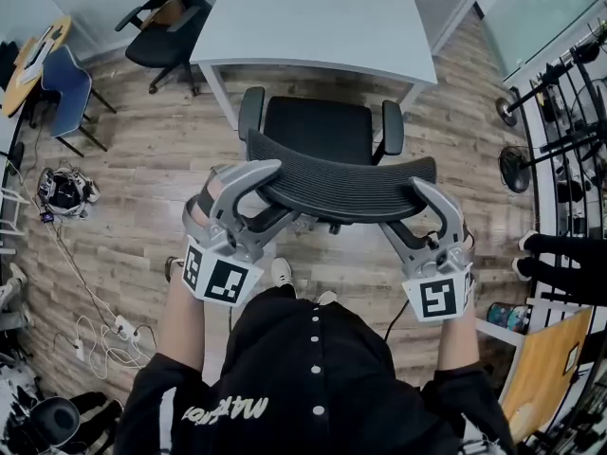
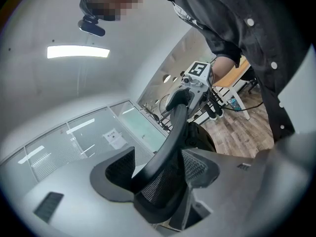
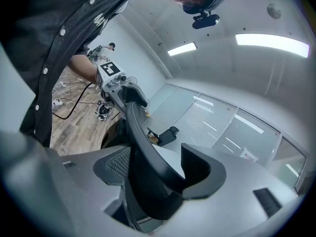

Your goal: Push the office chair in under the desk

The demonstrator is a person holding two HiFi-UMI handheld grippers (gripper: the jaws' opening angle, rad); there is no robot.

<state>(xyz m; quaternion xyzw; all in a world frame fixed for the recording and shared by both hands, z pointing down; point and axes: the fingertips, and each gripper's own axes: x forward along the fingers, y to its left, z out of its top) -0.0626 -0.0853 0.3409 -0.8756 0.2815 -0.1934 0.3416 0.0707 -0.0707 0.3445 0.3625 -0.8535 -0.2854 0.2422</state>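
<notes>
The black mesh office chair (image 1: 318, 126) stands on the wood floor facing the white desk (image 1: 313, 17), with its seat front just at the desk's near edge. Its curved backrest (image 1: 346, 183) is closest to me. My left gripper (image 1: 268, 190) is shut on the left end of the backrest's top rim. My right gripper (image 1: 413, 207) is shut on the right end. In the left gripper view the rim (image 2: 170, 137) runs between the left gripper's (image 2: 158, 177) two jaws. The right gripper view shows the same rim (image 3: 140, 147) clamped in the right gripper (image 3: 155, 174).
A second black chair (image 1: 166, 27) stands at the desk's far left corner, and a blue chair (image 1: 66, 83) further left. Cables and a power strip (image 1: 109, 330) lie on the floor at left. At right are a floor fan (image 1: 517, 169), a metal rack (image 1: 569, 112) and a wooden board (image 1: 545, 368).
</notes>
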